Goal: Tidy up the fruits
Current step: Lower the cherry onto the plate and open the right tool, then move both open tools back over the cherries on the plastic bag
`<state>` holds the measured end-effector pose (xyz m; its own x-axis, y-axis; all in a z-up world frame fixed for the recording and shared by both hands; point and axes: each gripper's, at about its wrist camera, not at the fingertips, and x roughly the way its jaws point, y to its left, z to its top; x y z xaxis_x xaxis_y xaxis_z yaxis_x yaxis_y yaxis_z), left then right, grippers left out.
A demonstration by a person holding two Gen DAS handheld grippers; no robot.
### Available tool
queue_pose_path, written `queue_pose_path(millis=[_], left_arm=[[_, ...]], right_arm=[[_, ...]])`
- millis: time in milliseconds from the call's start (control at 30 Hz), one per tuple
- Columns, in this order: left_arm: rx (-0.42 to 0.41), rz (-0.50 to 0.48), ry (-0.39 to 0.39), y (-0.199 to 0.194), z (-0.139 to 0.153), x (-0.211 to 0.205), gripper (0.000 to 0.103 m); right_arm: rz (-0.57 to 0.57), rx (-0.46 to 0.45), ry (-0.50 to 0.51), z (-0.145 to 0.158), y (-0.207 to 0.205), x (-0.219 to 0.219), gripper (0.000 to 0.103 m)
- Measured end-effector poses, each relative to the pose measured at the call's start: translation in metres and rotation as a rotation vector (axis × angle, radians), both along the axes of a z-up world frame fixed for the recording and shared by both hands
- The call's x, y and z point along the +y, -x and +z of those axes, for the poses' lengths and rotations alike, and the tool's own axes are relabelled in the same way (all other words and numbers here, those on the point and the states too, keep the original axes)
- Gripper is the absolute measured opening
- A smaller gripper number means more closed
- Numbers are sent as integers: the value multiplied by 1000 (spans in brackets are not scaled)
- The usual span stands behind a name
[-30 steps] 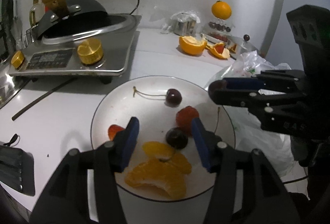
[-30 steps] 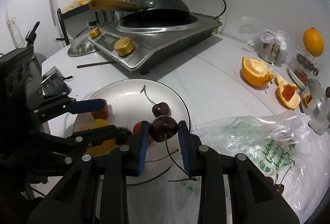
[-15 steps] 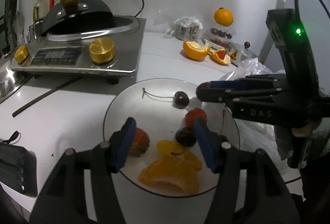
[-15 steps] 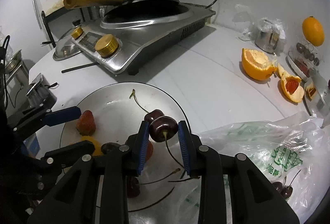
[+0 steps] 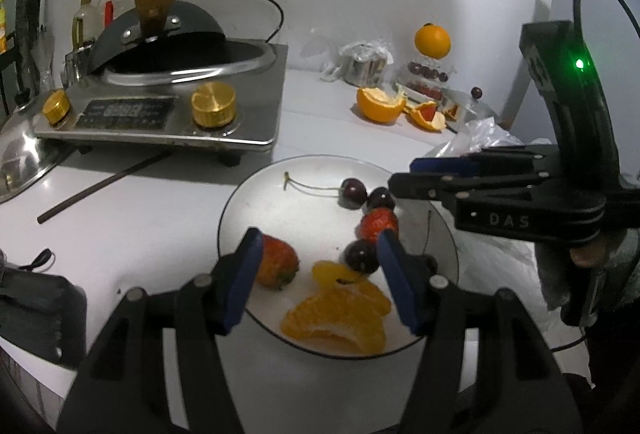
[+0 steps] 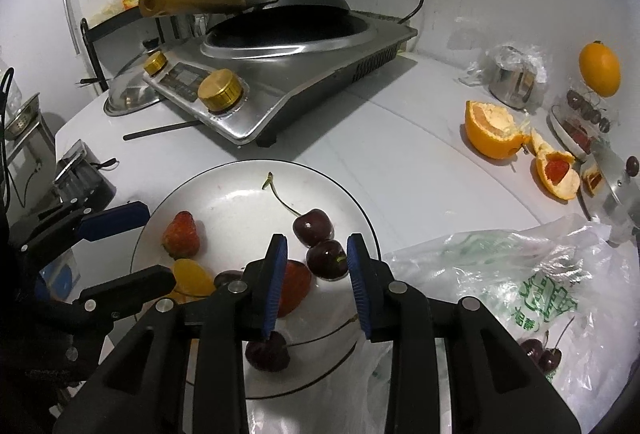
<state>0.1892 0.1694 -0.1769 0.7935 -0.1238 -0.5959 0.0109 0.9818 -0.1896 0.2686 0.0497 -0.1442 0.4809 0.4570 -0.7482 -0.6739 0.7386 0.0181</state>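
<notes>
Far left on the white table (image 6: pixel 400 170), a silver cooker (image 6: pixel 280 74) with a black pan. In the middle, a white plate (image 6: pixel 240 186) with strawberries, orange pieces and cherries. Left gripper (image 5: pixel 320 254) wide apart, holding nothing, over the plate's near left. Right gripper (image 6: pixel 316 250) opening, letting go of a dark cherry (image 6: pixel 326 258) now lying on the plate. Far right, a plastic bag (image 6: pixel 520 274) with more cherries.
</notes>
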Motion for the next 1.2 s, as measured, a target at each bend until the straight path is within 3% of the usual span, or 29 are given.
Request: queue_pose_path(millis=[967,1033,1100,1200], left_arm=[[-7,-3,-70,9,22,-52,61],[-6,-4,-75,8,23,-56,64],[-9,-3,-76,7,24,-61,76],[-7,-7,-83,4,25,-69,76]], right_arm=[[-51,-31,-75,20,25,-77,33],[-58,-31,-80,20,24,-83,33],[-66,-30,-85,19,23,-91,33],[-77,-25,-91,17,21,-102,33]])
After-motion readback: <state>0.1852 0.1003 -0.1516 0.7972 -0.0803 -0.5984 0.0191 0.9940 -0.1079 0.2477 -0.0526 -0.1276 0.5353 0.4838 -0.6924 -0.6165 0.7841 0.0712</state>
